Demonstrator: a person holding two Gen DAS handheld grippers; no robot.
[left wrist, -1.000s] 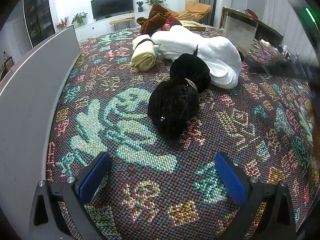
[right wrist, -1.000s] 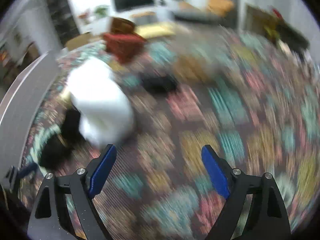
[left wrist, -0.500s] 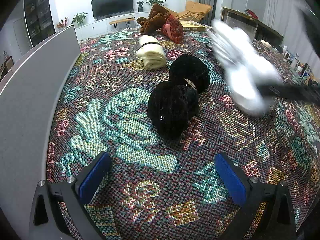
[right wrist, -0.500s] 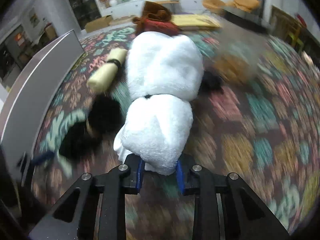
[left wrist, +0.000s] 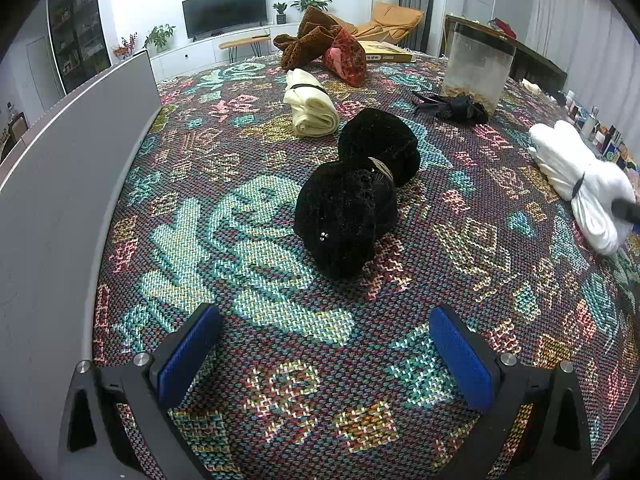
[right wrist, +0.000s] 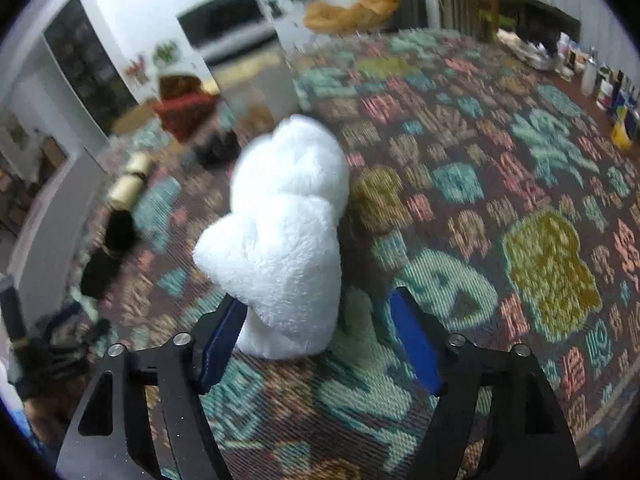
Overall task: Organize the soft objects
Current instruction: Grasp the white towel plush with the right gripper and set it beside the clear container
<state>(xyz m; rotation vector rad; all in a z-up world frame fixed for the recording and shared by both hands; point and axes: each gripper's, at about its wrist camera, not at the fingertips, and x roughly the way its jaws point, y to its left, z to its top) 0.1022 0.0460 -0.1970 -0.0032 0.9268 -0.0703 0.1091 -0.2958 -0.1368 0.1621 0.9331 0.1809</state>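
The white plush bundle (right wrist: 280, 236) has been carried away from the black bundle (left wrist: 356, 192), against which it lay a second ago, and has been set down well to the right of it on the patterned table cover (left wrist: 256, 400). Half a second ago it was clamped tightly at its near end; now the jaws of the right gripper (right wrist: 316, 344) are opening. The left pad still lies against the plush, while the right pad stands clear of it, so the bundle is taken as released rather than held. It rests on the cover, banded round its middle, and is seen from the left wrist view near the right edge.

The jaws of the left gripper (left wrist: 324, 356) are spread wide with nothing between them, and it has been kept in place just short of the black bundle. Beyond the black bundle lie the cream roll (left wrist: 312, 108), the brown and red cloths (left wrist: 320, 46) and, further right, the clear container (left wrist: 476, 68).

One soft item is thus judged to have been separated from the cluster; the black bundle, the cream roll and the rest remain to be sorted.
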